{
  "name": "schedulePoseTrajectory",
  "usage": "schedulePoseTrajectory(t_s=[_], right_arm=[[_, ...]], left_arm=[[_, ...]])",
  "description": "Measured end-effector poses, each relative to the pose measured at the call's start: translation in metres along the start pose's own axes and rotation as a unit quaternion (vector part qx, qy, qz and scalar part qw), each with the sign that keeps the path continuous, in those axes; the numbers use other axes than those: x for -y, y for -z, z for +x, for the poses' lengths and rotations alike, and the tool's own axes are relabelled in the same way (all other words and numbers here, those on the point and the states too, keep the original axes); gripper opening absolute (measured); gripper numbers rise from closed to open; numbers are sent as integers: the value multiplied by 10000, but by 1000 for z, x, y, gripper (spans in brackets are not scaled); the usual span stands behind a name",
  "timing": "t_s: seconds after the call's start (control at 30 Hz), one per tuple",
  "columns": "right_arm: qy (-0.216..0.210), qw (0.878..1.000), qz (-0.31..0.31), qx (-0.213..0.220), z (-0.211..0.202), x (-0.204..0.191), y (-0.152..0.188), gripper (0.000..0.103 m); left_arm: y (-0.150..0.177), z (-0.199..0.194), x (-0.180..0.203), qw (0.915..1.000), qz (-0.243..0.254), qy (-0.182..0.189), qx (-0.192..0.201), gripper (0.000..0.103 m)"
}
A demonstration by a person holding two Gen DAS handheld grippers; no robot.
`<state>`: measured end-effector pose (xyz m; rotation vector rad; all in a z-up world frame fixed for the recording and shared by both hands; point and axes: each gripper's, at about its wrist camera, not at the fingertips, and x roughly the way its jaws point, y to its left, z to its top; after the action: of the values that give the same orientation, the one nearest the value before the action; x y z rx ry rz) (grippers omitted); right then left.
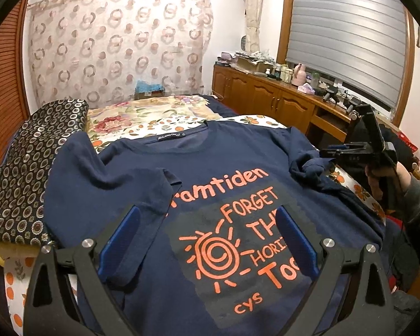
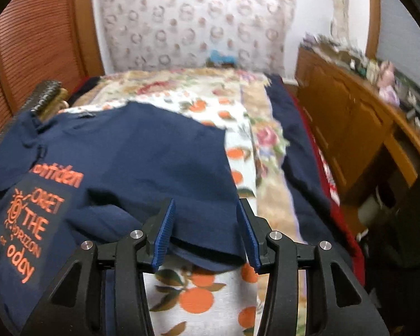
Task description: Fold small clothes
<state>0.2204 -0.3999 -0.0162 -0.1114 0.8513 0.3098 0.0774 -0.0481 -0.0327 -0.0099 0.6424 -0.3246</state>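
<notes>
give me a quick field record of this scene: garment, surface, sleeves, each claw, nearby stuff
garment: navy t-shirt, orange print up
surface: orange-patterned sheet on a bed
sleeves: left-hand one in left wrist view folded in
left claw: open above the print, empty
right claw: open, shirt edge between pads, not pinched
nearby: dark patterned fabric, folded, beside the shirt

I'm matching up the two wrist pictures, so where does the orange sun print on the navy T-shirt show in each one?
Left wrist view: the orange sun print sits low in the centre, between the gripper's blue pads.
Right wrist view: the sun print is at the far left edge, small and tilted.
Shared landmark: the circle-patterned curtain behind the bed.
</notes>
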Motion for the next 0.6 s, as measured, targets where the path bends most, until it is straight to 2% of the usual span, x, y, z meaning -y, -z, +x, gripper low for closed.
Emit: schedulePoseTrajectory(t_s=[0.27,0.33,0.37,0.43,0.6], right_arm=[[141,9996,-53,-254,15,3,8,43],[67,9996,-131,-232,14,0,7,22],[38,9995,-208,-235,13,-3,7,7],[-38,9992,-361,-138,9,-10,3,2],[-338,9955,-792,394,-12,-45,-38,1]], left_arm=[[4,0,-10,9999,-159,-16,-34,98],[6,-1,-11,9998,-182,-23,-35,98],[6,-1,-12,9998,-189,-31,-31,98],[6,-2,-14,9998,-211,-58,-6,98],[3,-7,-24,9994,-310,-153,78,98]])
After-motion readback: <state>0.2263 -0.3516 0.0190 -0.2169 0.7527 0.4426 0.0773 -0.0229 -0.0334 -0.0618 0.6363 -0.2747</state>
